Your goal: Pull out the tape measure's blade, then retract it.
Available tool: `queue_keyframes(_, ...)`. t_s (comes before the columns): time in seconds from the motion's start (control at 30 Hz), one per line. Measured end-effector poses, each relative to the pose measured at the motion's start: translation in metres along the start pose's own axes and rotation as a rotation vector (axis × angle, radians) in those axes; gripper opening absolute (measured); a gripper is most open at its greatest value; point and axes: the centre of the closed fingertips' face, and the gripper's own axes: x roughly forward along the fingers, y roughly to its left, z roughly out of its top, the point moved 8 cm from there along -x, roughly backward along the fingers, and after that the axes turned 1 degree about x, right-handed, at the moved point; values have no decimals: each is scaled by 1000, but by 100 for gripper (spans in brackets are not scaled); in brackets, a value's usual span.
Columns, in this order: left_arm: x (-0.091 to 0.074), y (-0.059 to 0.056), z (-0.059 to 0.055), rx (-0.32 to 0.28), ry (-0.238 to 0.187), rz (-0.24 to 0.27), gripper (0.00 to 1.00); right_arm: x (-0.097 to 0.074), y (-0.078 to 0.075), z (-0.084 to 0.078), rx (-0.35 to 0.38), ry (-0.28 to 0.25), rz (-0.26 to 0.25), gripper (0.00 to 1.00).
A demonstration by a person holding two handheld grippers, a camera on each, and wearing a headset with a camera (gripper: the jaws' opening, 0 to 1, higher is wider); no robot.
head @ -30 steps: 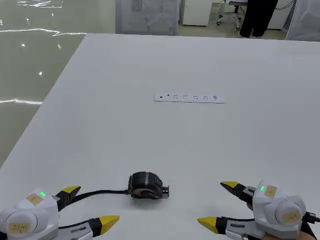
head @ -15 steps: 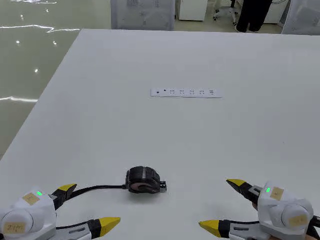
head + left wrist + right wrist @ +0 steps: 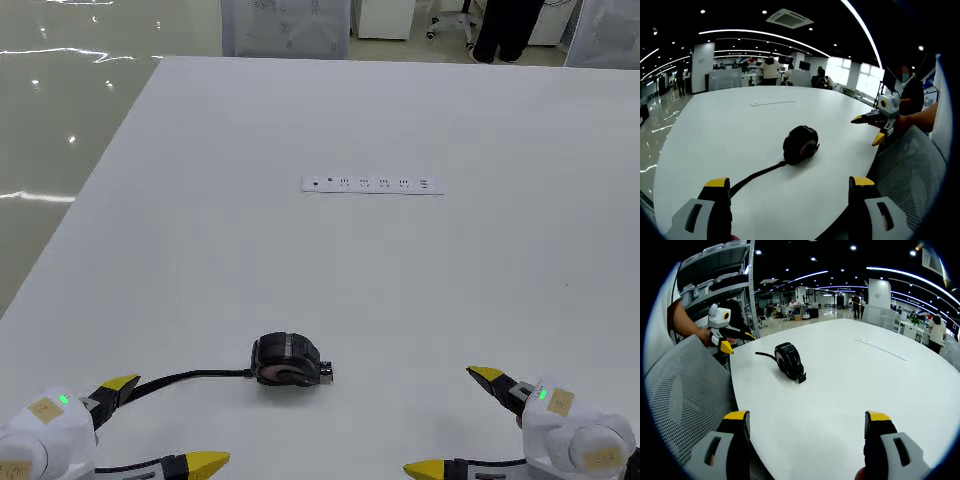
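Jaws: being held wide on the left gripper [image 3: 162,422] and right gripper [image 3: 455,421], nothing gripped.
Tape measure [image 3: 287,361]: being left untouched on the near worktop [image 3: 400,280], between both grippers, strap [image 3: 190,378] trailing left.

White table [image 3: 200,250], white power strip [image 3: 372,185], grey mesh chair [image 3: 685,390]

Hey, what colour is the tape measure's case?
The tape measure is black, with a black strap; the right gripper view shows it best.

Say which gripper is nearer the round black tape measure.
Left. The left gripper hangs open lower left of the tape measure, by its black strap; the right gripper, open, is farther to its lower right.
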Motion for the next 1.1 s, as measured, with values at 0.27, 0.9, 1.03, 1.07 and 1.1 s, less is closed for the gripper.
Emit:
queue_keyframes(0.27,-3,3,-5,-13,8,-1,97,-3,0,-4,9,9,-9,96)
queue_keyframes(0.9,-2,8,-7,-11,-1,9,99,-9,-1,-11,31,11,-22,96)
queue_keyframes(1.03,-1,7,-7,-15,-2,5,99,-9,-1,-12,31,11,-20,97)
queue_keyframes(1.07,-1,6,-6,-14,-4,2,99,-9,-1,-12,30,10,-20,97)
queue_keyframes(1.1,-1,4,-6,-13,-3,1,99,-10,-1,-12,31,9,-21,97)
